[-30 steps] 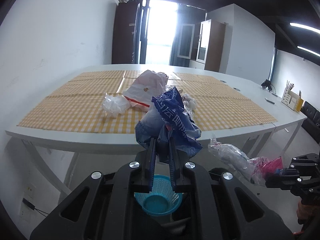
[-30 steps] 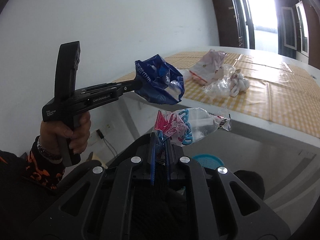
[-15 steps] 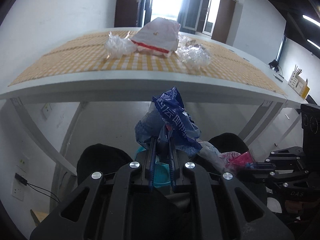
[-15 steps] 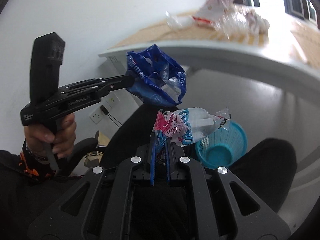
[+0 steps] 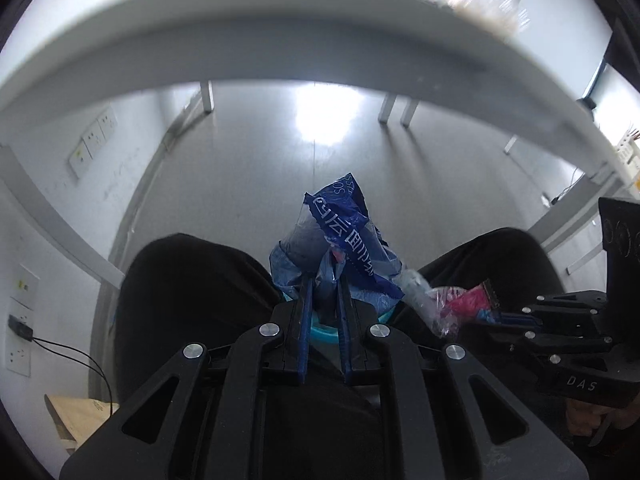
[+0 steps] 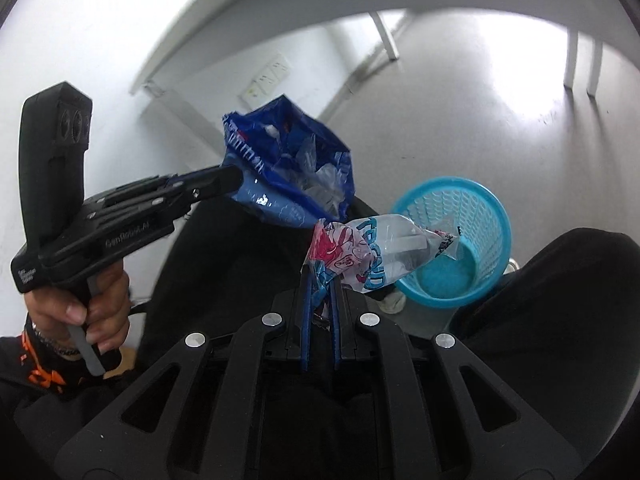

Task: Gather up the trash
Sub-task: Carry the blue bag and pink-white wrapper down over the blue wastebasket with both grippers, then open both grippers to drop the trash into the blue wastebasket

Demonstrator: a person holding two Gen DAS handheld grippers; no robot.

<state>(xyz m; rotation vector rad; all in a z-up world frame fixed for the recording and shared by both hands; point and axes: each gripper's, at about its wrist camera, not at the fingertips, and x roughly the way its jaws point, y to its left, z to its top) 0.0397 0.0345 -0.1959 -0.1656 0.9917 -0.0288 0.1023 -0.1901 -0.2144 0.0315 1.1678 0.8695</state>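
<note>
- Wall point(image 5: 52, 216), white, on the left in the left wrist view, with three socket plates point(image 5: 93, 142) on it; a black plug and cable point(image 5: 24, 330) hang from the lowest one.
- Corner of a tan box point(image 5: 80, 420) lies on the floor below the cable.
- Floor point(image 5: 256, 184) is pale grey and glossy, with one bright patch of glare under the table.
- One white table point(image 5: 280, 36) arches across the top of both views, seen from beneath its edge; four of its white legs point(image 6: 386, 36) show in the right wrist view, and blurred litter sits on its top edge in the left wrist view.
- Left hand point(image 6: 92, 304) grips the black handle of the left gripper point(image 5: 325, 280); its blue fingers point(image 5: 305, 300) pinch one crumpled blue bag point(image 5: 340, 236), held in the air above the person's dark lap.
- Two black-clad knees point(image 5: 188, 280) sit either side of the basket.
- Right gripper point(image 6: 320, 280) has its fingers pressed on one clear wrapper point(image 6: 372, 252) with pink and blue print; the wrapper's far end hangs over the basket's near rim.
- One blue mesh basket point(image 6: 484, 216) stands on the floor between the knees, just right of the wrapper; nothing shows on its visible bottom.
- In all, two pieces of trash are held, one per gripper, the blue bag just left of and above the wrapper.
</note>
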